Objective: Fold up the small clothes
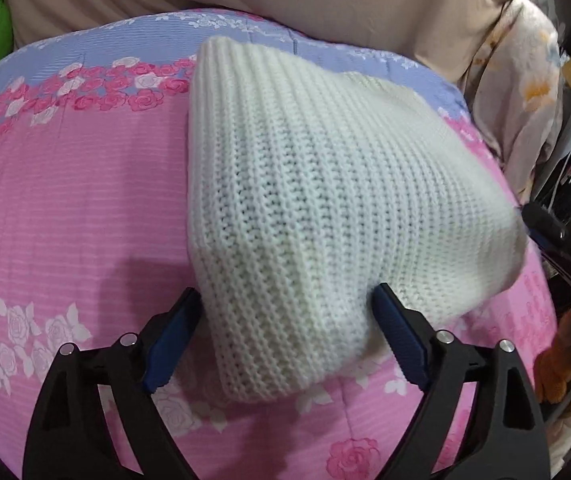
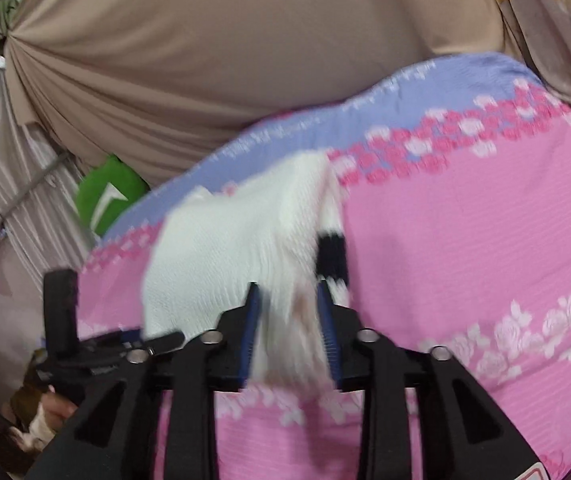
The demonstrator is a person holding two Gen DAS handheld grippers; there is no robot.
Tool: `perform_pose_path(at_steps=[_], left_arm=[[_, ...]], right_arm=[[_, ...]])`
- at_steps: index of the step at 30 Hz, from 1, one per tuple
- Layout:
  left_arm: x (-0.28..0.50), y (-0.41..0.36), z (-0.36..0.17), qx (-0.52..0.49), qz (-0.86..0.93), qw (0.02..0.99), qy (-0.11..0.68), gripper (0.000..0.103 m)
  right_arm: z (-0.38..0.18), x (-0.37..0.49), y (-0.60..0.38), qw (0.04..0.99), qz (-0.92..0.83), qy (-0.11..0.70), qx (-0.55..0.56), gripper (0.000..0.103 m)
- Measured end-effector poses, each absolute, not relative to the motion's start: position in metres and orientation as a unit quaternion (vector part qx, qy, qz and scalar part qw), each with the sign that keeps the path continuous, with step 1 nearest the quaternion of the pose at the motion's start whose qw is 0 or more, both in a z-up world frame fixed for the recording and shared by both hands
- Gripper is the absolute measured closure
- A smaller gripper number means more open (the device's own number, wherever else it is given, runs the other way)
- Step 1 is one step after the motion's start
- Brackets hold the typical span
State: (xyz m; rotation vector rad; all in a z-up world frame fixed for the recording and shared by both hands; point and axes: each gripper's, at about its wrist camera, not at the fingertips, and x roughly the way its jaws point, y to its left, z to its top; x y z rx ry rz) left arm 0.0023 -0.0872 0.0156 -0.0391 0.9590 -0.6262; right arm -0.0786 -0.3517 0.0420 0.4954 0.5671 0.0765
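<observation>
One cream-white, chunky rib-knit garment [image 1: 305, 184] lies on the bedspread, and in the left wrist view it fills the middle of the picture. Its ribs run lengthwise from a narrow band at the far end toward a broader, rounded near end, which is raised off the cover. The right wrist view is blurred, but it shows a black band [image 2: 330, 255] on the knit near the right-hand edge, and a faint brownish spot lower down.

The left gripper [image 1: 285, 320] stands wide, its blue-padded fingers either side of the near end of the knit; both pads touch the wool, yet whether they squeeze it or merely flank it cannot be told. The right gripper [image 2: 288, 320] is about half open with a fold of the same garment between its fingers; motion blur hides whether the pads press on it. The left tool also shows at the lower left of the right wrist view, beside a bit of a hand [image 2: 55, 408].

Underneath is a pink quilted bedspread [image 1: 65, 208] with bands of white and pink roses and a lilac-blue border. Behind it hangs a beige draped cloth [image 2: 205, 60], with a green cushion [image 2: 105, 196] at its edge and pale floral fabric [image 1: 533, 80] to the side.
</observation>
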Motion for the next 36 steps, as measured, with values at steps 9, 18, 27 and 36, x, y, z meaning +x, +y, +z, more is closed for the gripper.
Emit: perform_pose_path(at_steps=[9,18,27,36], left_arm=[[0.010,-0.097,0.065,-0.013,-0.288,0.878,0.382,0.020],[0.036,-0.109,0.026,-0.001,-0.261,0.862,0.434,0.015],[0.037,-0.108,0.020,-0.006,-0.262,0.860,0.437,0.012],[0.032,-0.108,0.018,0.002,-0.255,0.866,0.431,0.011]], right_arm=[[0.026,0.034,-0.344,0.906,0.049,0.362,0.214,0.087],[0.005,0.038,-0.362,0.906,0.009,0.355,0.229,0.086],[0.043,-0.043,-0.310,0.939,-0.013,0.313,0.140,0.085],[0.030,-0.067,-0.298,0.944,-0.036,0.301,0.131,0.083]])
